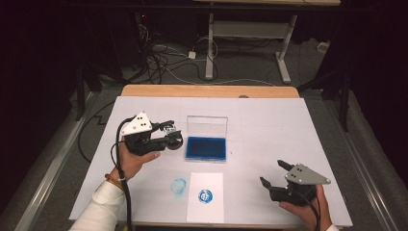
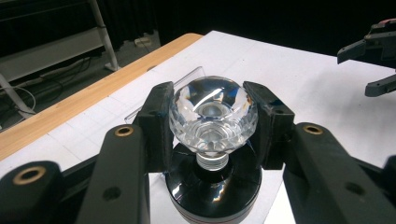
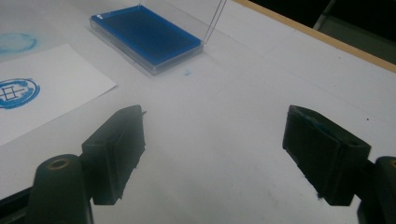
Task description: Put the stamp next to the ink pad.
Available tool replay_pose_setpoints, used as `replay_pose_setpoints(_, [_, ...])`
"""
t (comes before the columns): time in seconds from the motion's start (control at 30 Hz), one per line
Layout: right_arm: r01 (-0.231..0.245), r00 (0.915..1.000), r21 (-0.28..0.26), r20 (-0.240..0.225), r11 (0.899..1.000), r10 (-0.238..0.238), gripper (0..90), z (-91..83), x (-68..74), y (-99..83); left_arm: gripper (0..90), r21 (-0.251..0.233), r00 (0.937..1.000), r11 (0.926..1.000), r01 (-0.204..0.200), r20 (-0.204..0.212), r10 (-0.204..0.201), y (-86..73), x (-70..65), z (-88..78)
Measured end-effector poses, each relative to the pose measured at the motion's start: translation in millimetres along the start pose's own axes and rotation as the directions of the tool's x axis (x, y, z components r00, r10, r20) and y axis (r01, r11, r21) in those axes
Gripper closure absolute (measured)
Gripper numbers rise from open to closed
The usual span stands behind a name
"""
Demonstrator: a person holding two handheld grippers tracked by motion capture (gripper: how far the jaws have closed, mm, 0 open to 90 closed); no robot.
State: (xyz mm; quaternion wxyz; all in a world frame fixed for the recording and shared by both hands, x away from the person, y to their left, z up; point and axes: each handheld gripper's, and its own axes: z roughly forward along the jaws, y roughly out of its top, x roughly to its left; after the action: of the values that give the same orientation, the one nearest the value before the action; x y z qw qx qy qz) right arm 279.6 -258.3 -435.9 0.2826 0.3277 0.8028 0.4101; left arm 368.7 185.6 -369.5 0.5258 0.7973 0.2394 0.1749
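My left gripper (image 1: 171, 134) is shut on a stamp (image 1: 173, 139) with a faceted clear crystal knob (image 2: 213, 114) and a round black base (image 2: 212, 186). It holds the stamp above the table, just left of the open blue ink pad (image 1: 206, 148). In the left gripper view both pads press on the knob's sides. A white paper (image 1: 206, 208) near the front edge bears a round blue print (image 1: 205, 196). My right gripper (image 1: 272, 172) stands open at the front right, with nothing but bare table between its jaws in the right gripper view (image 3: 215, 154).
The ink pad's clear lid (image 1: 207, 126) stands upright behind the pad. A smeared blue ring (image 1: 179, 186) marks the white table cover (image 1: 269, 125) left of the paper. A wooden table edge (image 1: 209, 91) runs along the far side, with a floor of cables beyond.
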Motion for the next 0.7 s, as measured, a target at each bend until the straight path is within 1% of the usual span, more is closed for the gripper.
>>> replay_pose_setpoints(0.23, [0.004, 1.0000, 0.010, -0.006, 1.000, -0.004, 21.2, 1.0, 2.7, 0.4, 54.3, 0.026, 0.9996, 0.9993, 0.025, -0.015, -0.025, -9.9, 7.5, 8.7])
replay_pose_setpoints(0.3, [0.012, 0.9998, 0.016, -0.013, 1.000, -0.012, 21.2, 2.1, 4.0, 0.2, 54.3, 0.028, 0.9994, 0.9991, 0.034, -0.008, -0.033, -13.9, 9.0, 11.7])
replay_pose_setpoints(0.4, [0.019, 0.9997, 0.028, -0.014, 0.999, -0.019, 21.2, 3.0, 5.9, -0.5, 54.3, 0.041, 0.9989, 0.9982, 0.044, -0.014, -0.044, -18.5, 10.8, 17.9])
replay_pose_setpoints(0.53, [0.023, 0.9996, 0.032, -0.014, 0.999, -0.023, 21.1, 3.5, 6.4, -1.3, 54.3, 0.057, 0.9988, 0.9973, 0.046, -0.022, -0.044, -21.2, 13.6, 26.7])
replay_pose_setpoints(0.67, [0.017, 0.9998, 0.040, -0.011, 0.999, -0.017, 21.2, 3.2, 6.1, -2.4, 54.2, 0.085, 0.9987, 0.9955, 0.042, -0.032, -0.039, -24.8, 16.9, 35.3])
replay_pose_setpoints(0.7, [0.019, 0.9997, 0.039, -0.013, 0.999, -0.019, 21.2, 3.0, 5.8, -2.8, 54.3, 0.090, 0.9984, 0.9949, 0.046, -0.037, -0.043, -26.2, 17.9, 37.2])
